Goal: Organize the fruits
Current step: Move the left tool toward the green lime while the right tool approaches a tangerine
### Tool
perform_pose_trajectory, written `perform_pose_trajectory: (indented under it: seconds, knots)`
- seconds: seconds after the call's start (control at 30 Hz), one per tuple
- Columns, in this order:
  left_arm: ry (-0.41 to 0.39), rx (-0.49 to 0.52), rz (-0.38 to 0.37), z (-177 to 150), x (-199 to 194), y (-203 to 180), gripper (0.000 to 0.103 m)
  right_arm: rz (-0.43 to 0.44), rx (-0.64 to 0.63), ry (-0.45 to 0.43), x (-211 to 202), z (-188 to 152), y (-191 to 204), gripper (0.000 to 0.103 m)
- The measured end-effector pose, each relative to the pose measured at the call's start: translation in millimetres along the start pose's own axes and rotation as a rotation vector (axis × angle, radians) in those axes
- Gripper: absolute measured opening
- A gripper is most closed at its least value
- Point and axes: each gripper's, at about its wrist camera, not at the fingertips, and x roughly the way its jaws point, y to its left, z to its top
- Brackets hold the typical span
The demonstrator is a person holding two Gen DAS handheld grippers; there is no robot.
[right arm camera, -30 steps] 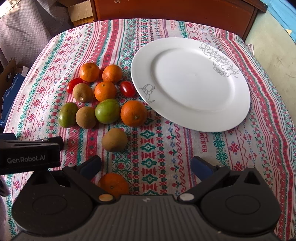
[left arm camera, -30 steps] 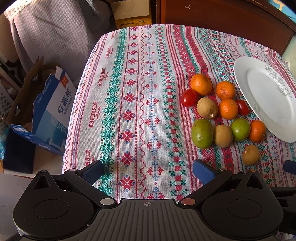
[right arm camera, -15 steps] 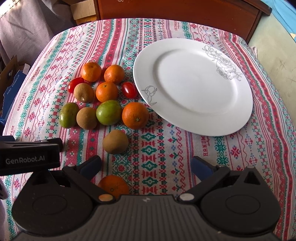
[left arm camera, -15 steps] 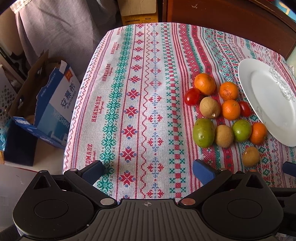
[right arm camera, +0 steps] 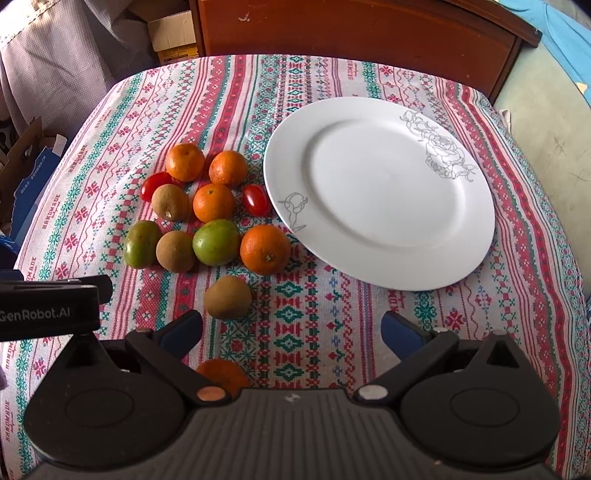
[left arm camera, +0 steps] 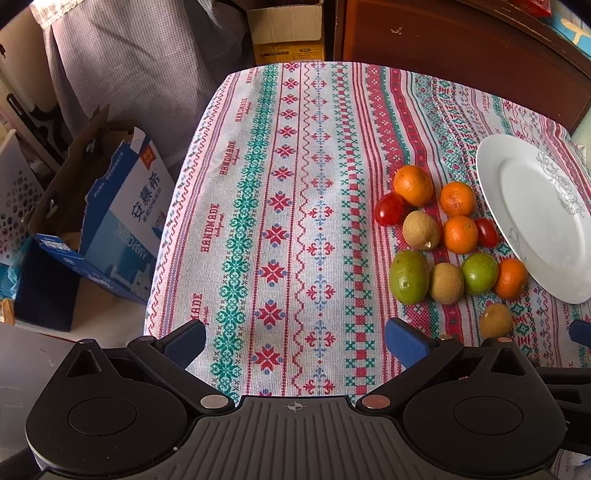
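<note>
A white plate (right arm camera: pixel 380 192) lies empty on the patterned tablecloth (right arm camera: pixel 295 325); it also shows at the right edge of the left wrist view (left arm camera: pixel 535 214). Left of it sits a cluster of several fruits: oranges (right arm camera: pixel 265 249), green fruits (right arm camera: pixel 216 242), brown fruits (right arm camera: pixel 227 297) and two red tomatoes (right arm camera: pixel 255 199). One more orange (right arm camera: pixel 221 374) lies just under my right gripper (right arm camera: pixel 291 332), which is open and empty above the cloth. My left gripper (left arm camera: pixel 295 341) is open and empty, left of the fruit cluster (left arm camera: pixel 443 236).
A dark wooden headboard (right arm camera: pixel 351 33) stands behind the table. A blue and white cardboard box (left arm camera: pixel 110 221) sits on the floor left of the table. A brown carton (left arm camera: pixel 288 29) stands at the back. The left gripper's body (right arm camera: pixel 48 310) juts in at left.
Both grippers have pulled back and risen a little, so the table and fruits look slightly farther away. The fruits and plate have not moved. Both jaws stay open.
</note>
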Motion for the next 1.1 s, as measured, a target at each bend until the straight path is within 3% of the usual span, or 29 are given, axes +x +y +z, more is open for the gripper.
perform_pose_trajectory:
  seconds: [1.1]
  knots:
    - [-0.034,0.049,0.031,-3.2,-11.0,-8.3,0.101,0.019,0.037,-0.031,-8.7,3.3,-8.9,0.099]
